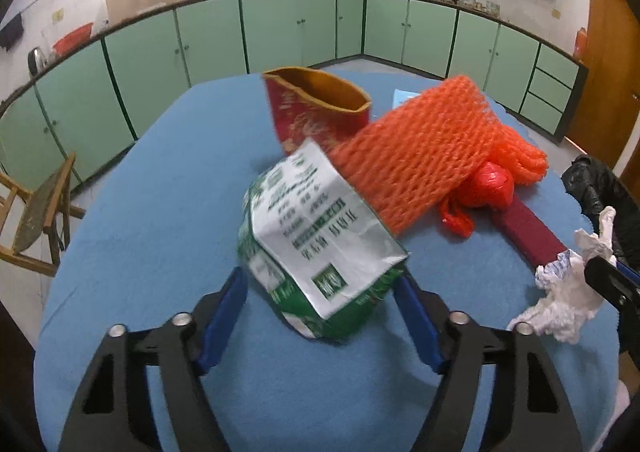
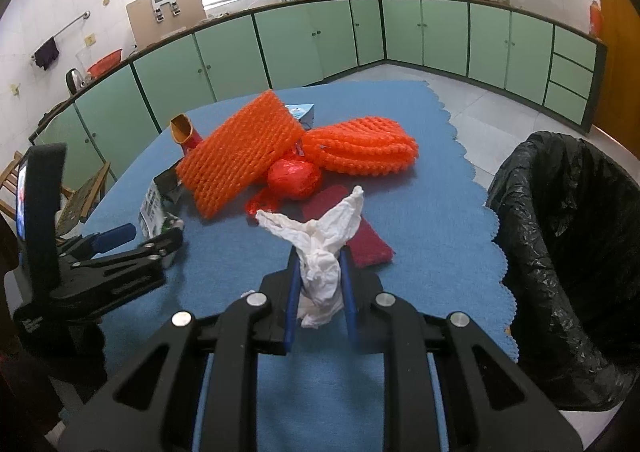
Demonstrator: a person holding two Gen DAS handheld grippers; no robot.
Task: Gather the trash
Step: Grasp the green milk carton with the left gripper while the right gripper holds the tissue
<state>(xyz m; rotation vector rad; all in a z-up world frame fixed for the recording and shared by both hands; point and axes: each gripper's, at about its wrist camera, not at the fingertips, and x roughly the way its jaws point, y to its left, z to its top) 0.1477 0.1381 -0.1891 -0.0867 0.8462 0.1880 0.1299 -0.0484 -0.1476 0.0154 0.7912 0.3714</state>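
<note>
My left gripper (image 1: 320, 284) is open around a green and white food wrapper (image 1: 316, 248) on the blue tablecloth (image 1: 140, 212); its fingers stand on either side, apart from it. My right gripper (image 2: 320, 256) is shut on a crumpled white tissue (image 2: 320, 248), also in the left wrist view (image 1: 568, 292). Behind lie orange foam nets (image 2: 240, 160) (image 2: 360, 148), a red plastic bag (image 2: 294, 178), a dark red flat packet (image 2: 360, 236) and a red and gold carton (image 1: 316, 112). The wrapper (image 2: 158, 208) and left gripper (image 2: 132, 240) show in the right wrist view.
A bin lined with a black bag (image 2: 572, 252) stands just off the table's right edge. A small blue box (image 2: 302, 112) lies behind the nets. A wooden chair (image 1: 40, 212) stands left of the table. Green kitchen cabinets (image 1: 280, 32) line the walls.
</note>
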